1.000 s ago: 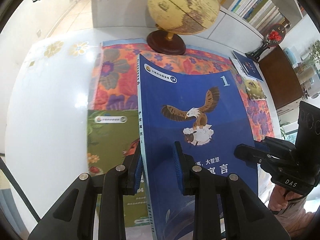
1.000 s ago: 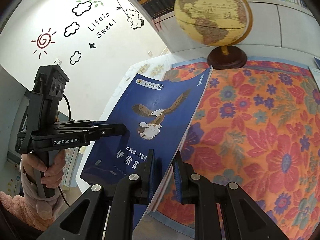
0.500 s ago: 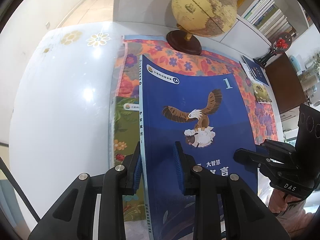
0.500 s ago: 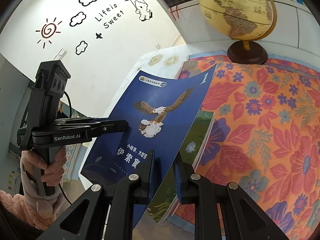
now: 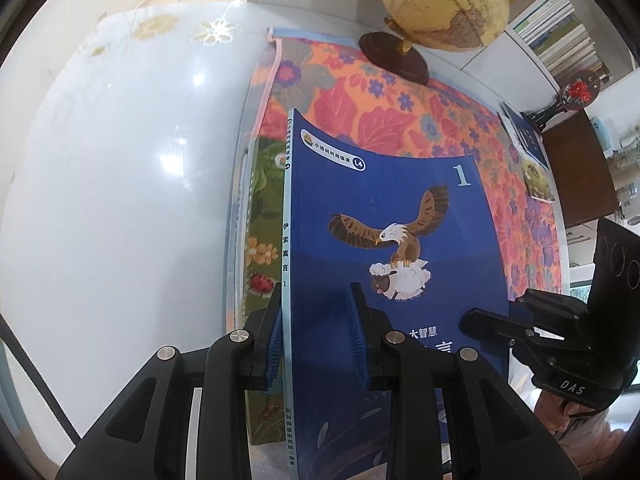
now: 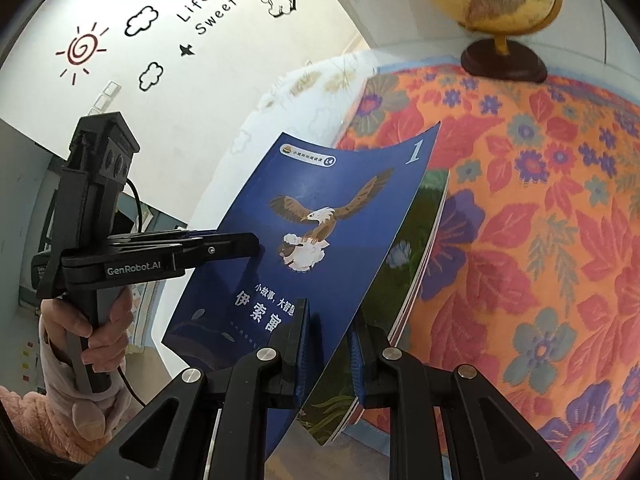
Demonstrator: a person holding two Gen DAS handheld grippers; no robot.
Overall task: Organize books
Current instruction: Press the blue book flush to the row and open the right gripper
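1 white table (image 5: 120,200), glossy, pale flower prints near its far edge. 1 floral cloth (image 6: 540,220) on it, orange with red leaves and purple flowers, pale blue border. 1 globe (image 5: 444,0) on a dark round base at the far end of the cloth.

Books: 4 countable on the table side, plus shelf rows behind the globe too small to count.
- 1 blue book (image 5: 392,240): eagle on a sheep on the cover, "1" top corner, "L4" badge; large white Chinese title partly hidden by the fingers. Held off the surface, cover bowed, over the left edge of the cloth.
- 1 green book (image 5: 262,240) directly under it, flat on the cloth: flowers and a ladybird on the cover, top of a thin stack whose page edges show in the right wrist view.
- 2 small books (image 5: 532,160) flat at the far right edge of the cloth, one dark blue, one yellowish.

Left gripper (image 5: 316,332): clamped on the blue book's spine side, pads on both faces. Casing reads "GenRobot.AI".
Right gripper (image 6: 326,352): clenched on the same book's open edge. Casing reads "DAS".

Wall stickers: "Life is Sweet", 1 sun, 3 clouds.
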